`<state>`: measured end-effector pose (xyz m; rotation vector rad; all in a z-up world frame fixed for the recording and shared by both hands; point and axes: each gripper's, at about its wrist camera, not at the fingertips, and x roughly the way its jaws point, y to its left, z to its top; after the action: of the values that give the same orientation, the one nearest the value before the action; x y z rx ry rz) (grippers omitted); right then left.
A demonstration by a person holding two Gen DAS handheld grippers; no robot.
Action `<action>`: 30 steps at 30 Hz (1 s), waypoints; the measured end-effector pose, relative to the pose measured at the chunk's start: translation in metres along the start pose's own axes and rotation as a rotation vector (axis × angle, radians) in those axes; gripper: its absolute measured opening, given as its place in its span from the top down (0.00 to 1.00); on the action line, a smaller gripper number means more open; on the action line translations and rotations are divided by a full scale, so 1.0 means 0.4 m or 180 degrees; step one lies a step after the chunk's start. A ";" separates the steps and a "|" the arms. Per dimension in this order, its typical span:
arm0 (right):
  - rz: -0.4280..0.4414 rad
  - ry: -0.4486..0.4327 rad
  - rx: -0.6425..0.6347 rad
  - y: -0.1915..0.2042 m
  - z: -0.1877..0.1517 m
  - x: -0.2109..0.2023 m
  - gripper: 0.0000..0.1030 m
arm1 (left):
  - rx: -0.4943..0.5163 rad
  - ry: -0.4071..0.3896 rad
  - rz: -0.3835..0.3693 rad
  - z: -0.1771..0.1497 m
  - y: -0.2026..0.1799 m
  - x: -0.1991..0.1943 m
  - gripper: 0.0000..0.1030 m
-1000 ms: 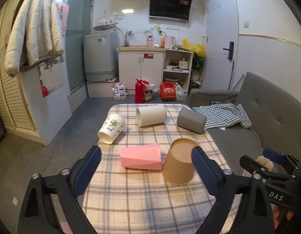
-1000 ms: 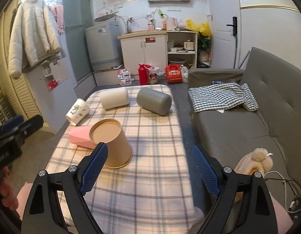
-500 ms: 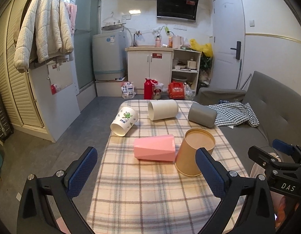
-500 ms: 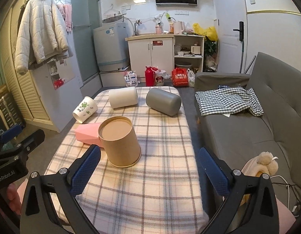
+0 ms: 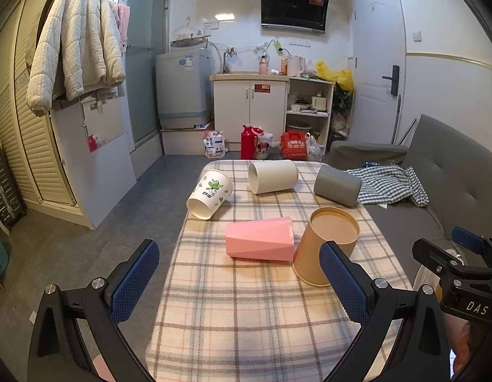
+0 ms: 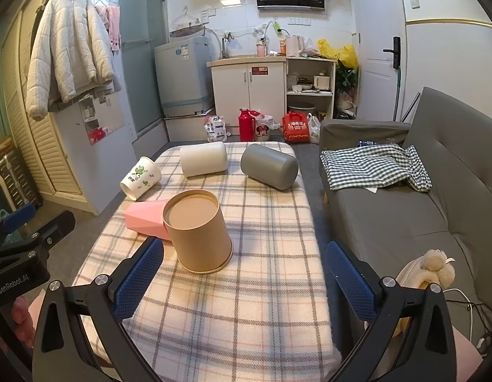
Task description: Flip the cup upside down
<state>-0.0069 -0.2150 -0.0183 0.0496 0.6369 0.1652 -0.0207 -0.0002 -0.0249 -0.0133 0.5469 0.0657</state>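
A tan paper cup (image 5: pixel 325 248) (image 6: pixel 198 232) stands upside down on the plaid tablecloth (image 5: pixel 262 302) (image 6: pixel 262 270). A pink faceted cup (image 5: pixel 260 238) (image 6: pixel 145 218) lies on its side touching it. A white cup with green print (image 5: pixel 209 194) (image 6: pixel 140 182), a cream cup (image 5: pixel 273 176) (image 6: pixel 204 159) and a grey cup (image 5: pixel 336 184) (image 6: pixel 269 166) lie on their sides farther back. My left gripper (image 5: pixel 239 283) and right gripper (image 6: pixel 242 281) are both open and empty, held near the table's front end.
A grey sofa (image 6: pixel 421 216) with a checked cloth (image 6: pixel 376 167) runs along the table's right side. A plush toy (image 6: pixel 435 269) sits at the sofa's near end. Floor, a white panel (image 5: pixel 96 146) and kitchen cabinets (image 5: pixel 249 105) lie to the left and beyond.
Both grippers have drawn back and risen from the table, so the cups look farther away. The cups have not moved. Both grippers stay open.
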 end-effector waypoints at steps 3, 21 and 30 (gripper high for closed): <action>0.0000 0.0002 -0.0001 0.000 -0.001 0.001 0.00 | -0.0002 0.0001 -0.0004 0.002 0.003 0.002 0.00; -0.0020 0.0020 -0.0052 0.004 -0.011 0.007 0.00 | 0.0015 0.0017 -0.0030 -0.009 0.001 0.002 0.00; -0.0021 0.0021 -0.0054 0.007 -0.011 0.007 0.00 | 0.0008 0.0030 -0.0019 -0.009 0.000 0.002 0.00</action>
<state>-0.0076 -0.2118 -0.0230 0.0307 0.6421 0.1645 -0.0218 -0.0004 -0.0284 -0.0129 0.5562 0.0591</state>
